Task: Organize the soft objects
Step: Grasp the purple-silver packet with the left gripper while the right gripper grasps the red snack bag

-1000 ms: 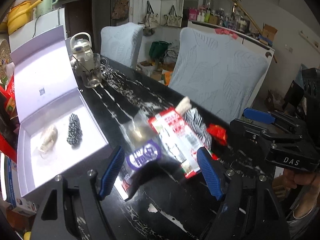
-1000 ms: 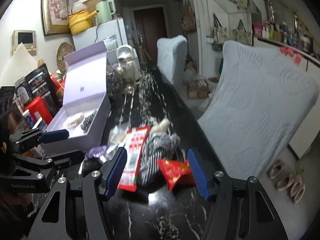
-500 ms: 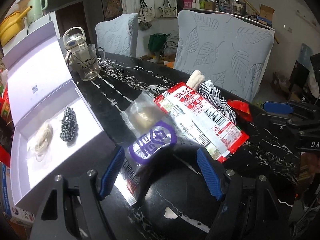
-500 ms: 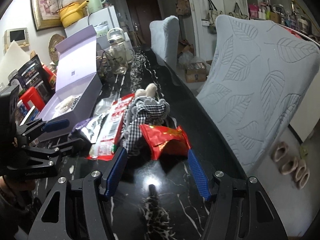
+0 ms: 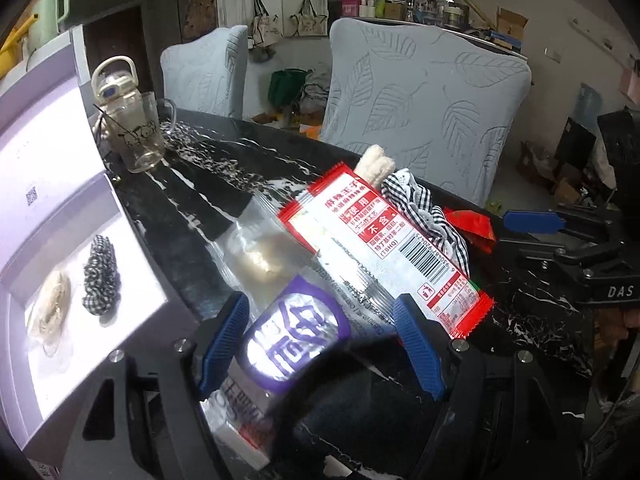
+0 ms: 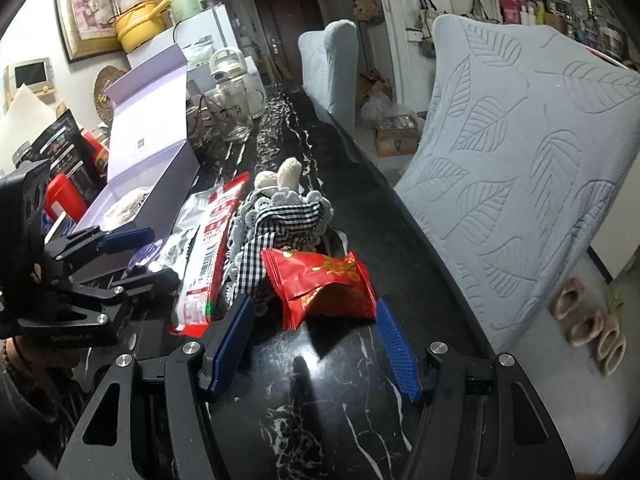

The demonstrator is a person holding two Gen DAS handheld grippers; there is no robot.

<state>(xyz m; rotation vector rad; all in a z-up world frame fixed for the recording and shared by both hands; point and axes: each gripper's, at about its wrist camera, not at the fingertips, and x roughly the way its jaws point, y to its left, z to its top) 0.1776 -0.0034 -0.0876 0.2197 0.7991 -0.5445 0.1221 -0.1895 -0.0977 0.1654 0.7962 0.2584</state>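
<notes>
My left gripper (image 5: 320, 342) is open and low over the black marble table (image 5: 208, 184). A purple and silver packet (image 5: 296, 332) lies between its fingers; the right pad stands clear of it. Beyond lie a clear bag with a cream soft thing (image 5: 256, 256), a long red and white packet (image 5: 384, 240) and a black and white checked cloth (image 5: 436, 216) with a white plush piece (image 5: 374, 164). The open lavender box (image 5: 132, 280) holds a checked scrunchie (image 5: 100, 276) and a cream one (image 5: 50, 308). My right gripper (image 6: 314, 344) is open just short of a red snack packet (image 6: 324, 284).
A glass mug (image 5: 140, 140) and a white-lidded bottle (image 5: 114, 80) stand at the table's far end. Two chairs in pale leaf-pattern covers (image 6: 512, 168) line the right edge. Jars and boxes (image 6: 64, 196) crowd the left behind the lavender box (image 6: 152, 184). Slippers (image 6: 588, 332) lie on the floor.
Both grippers have sunk toward the table, so the packets and the cloth look larger and nearer. Their jaws stand as wide as before, and nothing has been picked up.
</notes>
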